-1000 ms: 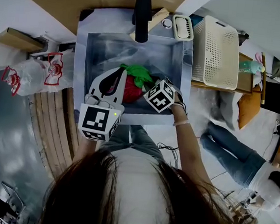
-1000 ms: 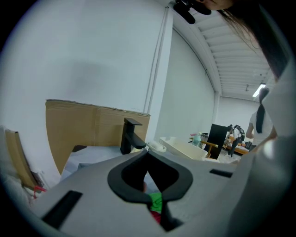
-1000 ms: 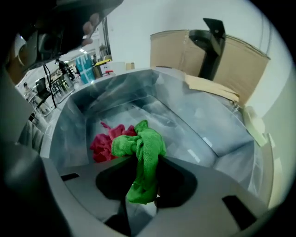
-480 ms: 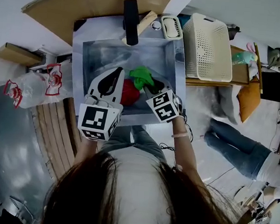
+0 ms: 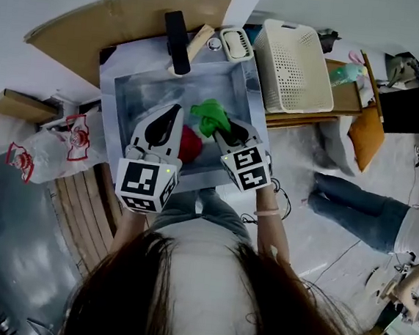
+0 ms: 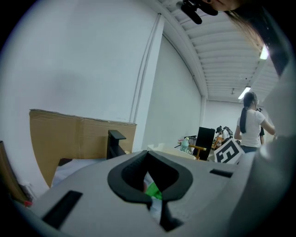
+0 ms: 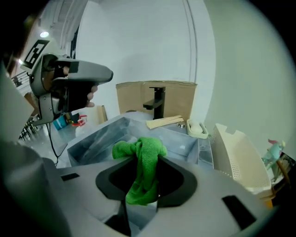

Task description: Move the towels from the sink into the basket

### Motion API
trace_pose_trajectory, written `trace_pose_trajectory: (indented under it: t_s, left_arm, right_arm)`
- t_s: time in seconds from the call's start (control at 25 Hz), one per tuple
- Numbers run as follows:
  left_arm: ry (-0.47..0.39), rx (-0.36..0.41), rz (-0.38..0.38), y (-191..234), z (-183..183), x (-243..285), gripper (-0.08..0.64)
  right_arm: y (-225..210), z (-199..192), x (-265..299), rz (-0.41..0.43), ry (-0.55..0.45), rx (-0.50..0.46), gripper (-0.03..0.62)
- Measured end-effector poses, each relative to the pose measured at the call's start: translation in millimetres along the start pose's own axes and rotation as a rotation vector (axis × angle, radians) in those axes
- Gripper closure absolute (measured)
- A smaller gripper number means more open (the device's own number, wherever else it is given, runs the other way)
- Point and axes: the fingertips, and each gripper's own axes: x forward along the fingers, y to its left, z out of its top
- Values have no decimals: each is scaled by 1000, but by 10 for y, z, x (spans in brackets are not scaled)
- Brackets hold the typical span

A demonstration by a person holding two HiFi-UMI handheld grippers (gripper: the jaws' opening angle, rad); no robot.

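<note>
My right gripper [image 5: 224, 128] is shut on a green towel [image 5: 210, 117], which it holds up over the steel sink [image 5: 139, 94]. In the right gripper view the green towel [image 7: 143, 157] hangs bunched between the jaws of that gripper [image 7: 141, 203]. A red towel [image 5: 189, 145] lies in the sink, just right of my left gripper [image 5: 175, 110]. The left jaws meet at their tips with nothing seen pinched between them. In the left gripper view that gripper [image 6: 155, 203] points nearly level, and only slivers of red and green show through its gap. The white basket [image 5: 293, 68] stands right of the sink.
A black faucet [image 5: 176, 38], a wooden piece [image 5: 200, 35] and a soap dish [image 5: 236, 44] line the sink's far rim. Cardboard [image 5: 128, 15] stands behind. A plastic bag [image 5: 49, 148] lies on the left. A person in jeans [image 5: 360, 214] sits at the right.
My right gripper has risen and rolled, lifting the green towel up from the sink. The left gripper has risen slightly. The red towel stays in the sink.
</note>
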Motion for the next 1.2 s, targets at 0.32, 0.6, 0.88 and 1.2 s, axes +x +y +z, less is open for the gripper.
trace_pose_trajectory:
  t_s: [0.32,0.6,0.88,1.2]
  left_arm:
    - [-26,28,-50,-252,168,57,552]
    - [-42,65,-67,-608,266,166,552]
    - [-54,83,-64,-994,359,351,552]
    - [-65,106,-69,-1425,477,542,552]
  right_arm:
    - [-98,207,-380,-37,-117,69,453]
    - [-324,321,-775,-54,-231,85,453]
    - [-606,327,-1071,-49,-281,69,453]
    - [-893,318,-1372,-30,-330,66,453]
